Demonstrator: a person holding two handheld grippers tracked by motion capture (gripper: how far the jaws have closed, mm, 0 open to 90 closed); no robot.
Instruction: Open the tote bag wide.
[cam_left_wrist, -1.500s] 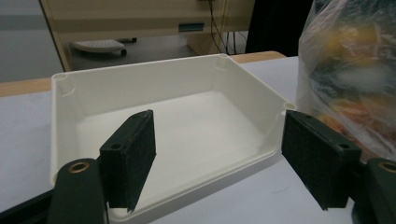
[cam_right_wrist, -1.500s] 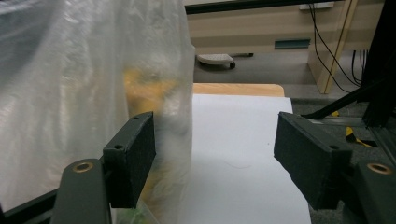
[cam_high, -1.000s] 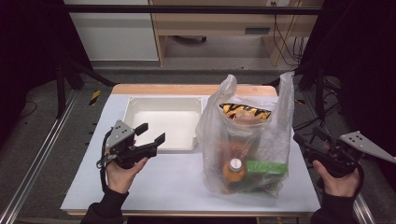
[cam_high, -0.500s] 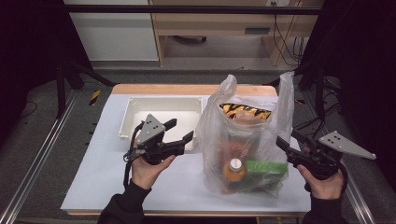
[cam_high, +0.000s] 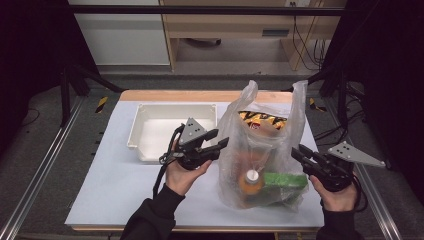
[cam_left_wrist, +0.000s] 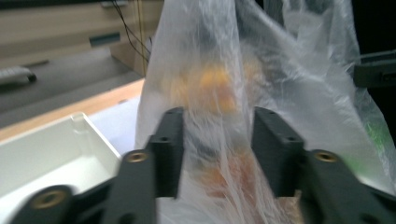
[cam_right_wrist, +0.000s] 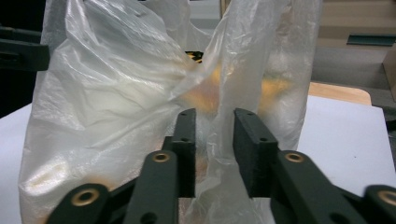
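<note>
A clear plastic bag (cam_high: 260, 150) stands upright on the white table top (cam_high: 115, 185). Inside it are an orange-and-black snack packet (cam_high: 260, 120), an orange bottle with a white cap (cam_high: 250, 181) and a green box (cam_high: 285, 181). My left gripper (cam_high: 220, 138) is at the bag's left side. Its jaws have just been closing, and in the left gripper view (cam_left_wrist: 218, 114) they stand apart with bag film between them. My right gripper (cam_high: 298, 151) is at the bag's right side. Its jaws have also been closing, and the right gripper view (cam_right_wrist: 215, 114) shows a narrow gap holding a fold of film that neither pad pinches.
An empty white tray (cam_high: 145, 125) lies left of the bag, just behind my left hand. A wooden strip (cam_high: 190, 95) edges the table's far side, and metal rails (cam_high: 40, 175) run along both sides. Cables hang at the back right.
My left gripper has moved right, from beside the tray to the bag's left side. My right gripper has moved left to the bag. Both pairs of jaws have narrowed.
</note>
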